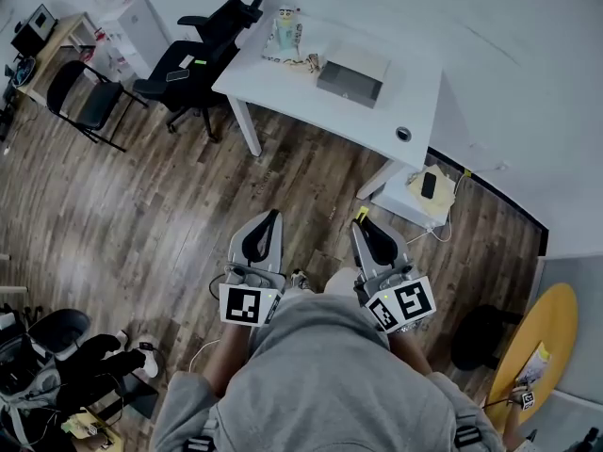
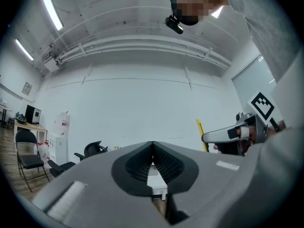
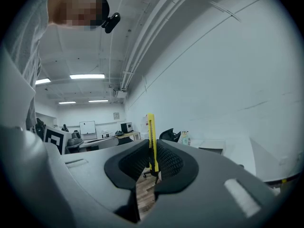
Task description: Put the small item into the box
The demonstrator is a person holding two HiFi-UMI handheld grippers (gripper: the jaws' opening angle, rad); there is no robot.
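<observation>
A grey flat box (image 1: 351, 75) lies on the white table (image 1: 415, 83), far ahead of both grippers. My right gripper (image 1: 362, 222) is shut on a yellow utility knife (image 1: 361, 214), whose tip pokes out past the jaws. In the right gripper view the knife (image 3: 151, 141) stands upright between the pads of the gripper (image 3: 153, 164), and the box (image 3: 211, 146) shows small at the right. My left gripper (image 1: 274, 217) is shut with nothing in it; its jaws (image 2: 152, 152) meet. Both are held over the wooden floor, close to the person's chest.
A bottle-like item (image 1: 285, 31) stands at the table's far corner. Black office chairs (image 1: 203, 50) and a folding chair (image 1: 85, 92) are left of the table. A low white stand (image 1: 413, 207) with a phone sits by the table leg. A yellow round table (image 1: 546, 337) is at right.
</observation>
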